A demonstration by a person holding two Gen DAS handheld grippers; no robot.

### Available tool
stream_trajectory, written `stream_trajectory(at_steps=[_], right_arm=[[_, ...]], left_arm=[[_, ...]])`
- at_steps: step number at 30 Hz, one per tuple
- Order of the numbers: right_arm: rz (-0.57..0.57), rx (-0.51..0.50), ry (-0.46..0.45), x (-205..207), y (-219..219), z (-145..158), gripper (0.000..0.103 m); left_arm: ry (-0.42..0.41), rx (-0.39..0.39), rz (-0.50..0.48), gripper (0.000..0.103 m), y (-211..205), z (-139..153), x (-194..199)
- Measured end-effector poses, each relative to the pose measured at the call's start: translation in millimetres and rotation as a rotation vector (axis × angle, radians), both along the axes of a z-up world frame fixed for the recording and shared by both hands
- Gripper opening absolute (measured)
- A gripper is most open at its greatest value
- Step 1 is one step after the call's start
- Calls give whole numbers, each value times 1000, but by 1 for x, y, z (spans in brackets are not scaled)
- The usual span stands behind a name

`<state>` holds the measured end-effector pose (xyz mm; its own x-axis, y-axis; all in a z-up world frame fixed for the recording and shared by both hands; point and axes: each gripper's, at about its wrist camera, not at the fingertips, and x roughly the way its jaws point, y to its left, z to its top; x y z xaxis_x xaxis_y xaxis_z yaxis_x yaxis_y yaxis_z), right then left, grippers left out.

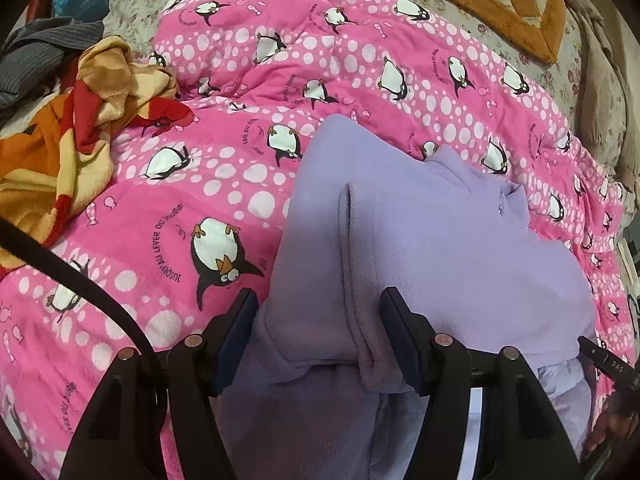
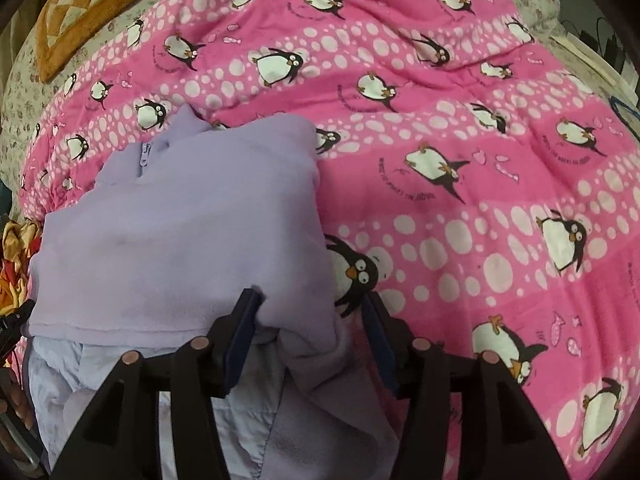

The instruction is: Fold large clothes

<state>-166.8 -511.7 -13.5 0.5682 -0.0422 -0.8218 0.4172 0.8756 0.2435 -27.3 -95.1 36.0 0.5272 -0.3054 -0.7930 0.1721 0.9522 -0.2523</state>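
Left gripper (image 1: pixel 320 338) is clamped on the lilac fleece jacket (image 1: pixel 440 240); right gripper (image 2: pixel 310 344) stands apart around its hem. Soft, light, bulky fleece is judged best gripped at folded edges.

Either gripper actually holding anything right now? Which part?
Left gripper has the lavender fleece bunched between its fingers at the near folded edge; firm grip unclear. Right gripper straddles the near corner, jaws apart, not clamped.

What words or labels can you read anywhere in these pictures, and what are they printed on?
"JUSQU'AU LEVER DU JOUR", roughly as it reads, curved beside a penguin on the pink penguin blanket.
"DAS", on a black strap at the left wrist view's right edge.
The same curved print elsewhere on the blanket is too small or blurred to read.
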Motion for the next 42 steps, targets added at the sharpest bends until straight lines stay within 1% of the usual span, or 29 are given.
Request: stream_trajectory(at_steps=[3, 5, 6, 7, 9, 12, 14, 16, 18, 20, 21, 22, 23, 25, 26, 27, 29, 32, 34, 35, 36, 37, 38, 39, 40, 42], right_arm=[[-15, 34, -1, -4, -2, 4, 57], [-12, 137, -17, -13, -5, 12, 59], [5, 174, -20, -17, -4, 16, 65], [16, 187, -24, -21, -2, 20, 70], [44, 173, -34, -37, 5, 31, 72], [84, 127, -5, -60, 13, 36, 72], [83, 137, 2, -77, 13, 34, 72], [99, 148, 9, -86, 13, 29, 72], [70, 131, 11, -95, 11, 26, 72], [62, 146, -6, -100, 9, 18, 71], [83, 148, -1, -100, 13, 13, 58], [110, 123, 16, -99, 19, 8, 27], [125, 64, 32, -100, 25, 7, 16], [138, 19, 2, -105, 30, 12, 8], [135, 1, -17, -110, 28, 20, 8], [127, -20, -30, -114, 27, 25, 5], [92, -81, -41, -120, 18, 36, 5], [78, -23, -27, -122, 6, 34, 5], [121, -25, 10, -125, 14, 33, 7], [130, -5, 23, -128, 16, 33, 11], [135, 50, 29, -136, 18, 35, 27], [139, 91, 29, -143, 21, 34, 50], [151, 144, 26, -153, 25, 33, 56], [167, 166, 29, -162, 31, 33, 57], [190, 164, 41, -172, 39, 31, 57], [226, 136, 84, -187, 56, 25, 57]], left_arm=[[-4, 1, -5, 34, 2, 3, -4], [-11, -5, -13, 34, 6, 9, -12], [-14, -7, -20, 34, 8, 13, -17], [-14, -6, -32, 34, 10, 16, -22], [-7, -11, -61, 34, 14, 24, -34], [-3, -49, -87, 34, 21, 29, -54], [11, -65, -95, 34, 27, 28, -70], [26, -62, -107, 34, 31, 26, -84], [22, -57, -118, 34, 36, 26, -100], [12, -47, -126, 34, 40, 27, -113], [9, -38, -129, 34, 42, 27, -120], [11, -33, -131, 34, 44, 27, -127], [16, -33, -131, 34, 47, 26, -132], [36, -39, -133, 34, 54, 23, -141], [43, -40, -134, 34, 56, 22, -146], [51, -37, -136, 34, 59, 21, -150], [59, -29, -139, 34, 62, 19, -157], [77, -31, -150, 34, 66, 16, -169], [89, -44, -166, 34, 69, 15, -178], [93, -49, -171, 34, 71, 14, -182], [99, -52, -174, 34, 73, 12, -185], [105, -54, -175, 34, 75, 11, -187], [116, -57, -175, 34, 77, 8, -190], [130, -64, -175, 34, 78, 6, -193], [143, -72, -175, 34, 79, 3, -194], [167, -87, -174, 34, 81, -2, -197]])
